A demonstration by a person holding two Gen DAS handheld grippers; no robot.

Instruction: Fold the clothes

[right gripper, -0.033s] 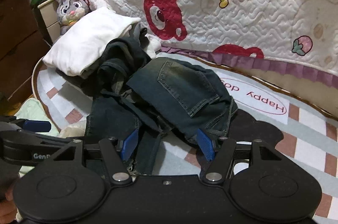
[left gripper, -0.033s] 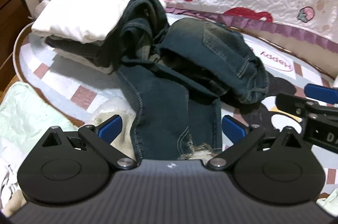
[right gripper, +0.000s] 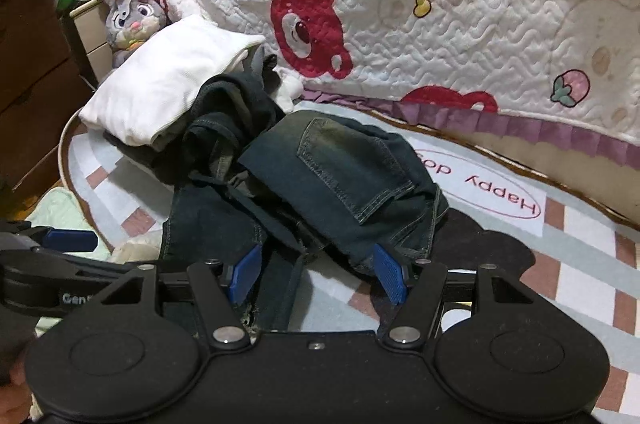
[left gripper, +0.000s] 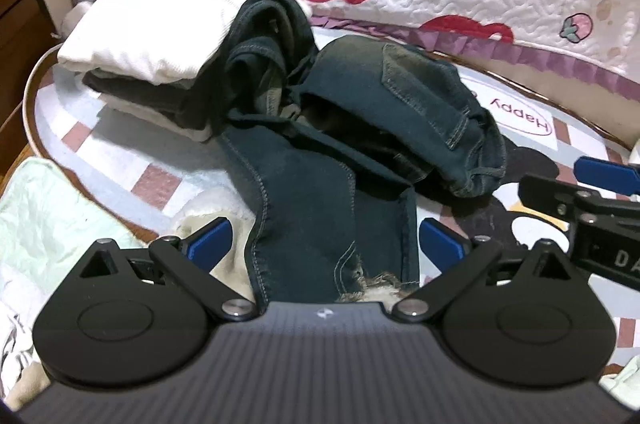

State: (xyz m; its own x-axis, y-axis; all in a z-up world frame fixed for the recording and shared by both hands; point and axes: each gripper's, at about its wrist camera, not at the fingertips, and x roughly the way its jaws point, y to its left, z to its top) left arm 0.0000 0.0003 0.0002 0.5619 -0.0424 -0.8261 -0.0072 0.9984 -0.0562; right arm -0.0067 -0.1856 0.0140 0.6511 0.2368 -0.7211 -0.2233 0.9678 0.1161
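Note:
A pair of dark blue jeans [left gripper: 340, 151] lies crumpled on a striped mat, one leg with a frayed hem reaching toward me. The jeans also show in the right wrist view [right gripper: 340, 179]. My left gripper [left gripper: 326, 244] is open, its blue pads on either side of the frayed leg end, not closed on it. My right gripper [right gripper: 316, 274] is open just over the near edge of the jeans, holding nothing. The right gripper also shows at the right edge of the left wrist view [left gripper: 592, 183].
A stack of folded clothes topped with white [left gripper: 172, 15] sits at the back left, against the jeans. A plush rabbit [right gripper: 128, 15] and a wooden drawer unit [right gripper: 36, 71] are at far left. A bear-print quilt [right gripper: 440, 3] hangs behind. Pale green cloth [left gripper: 52, 207] lies near left.

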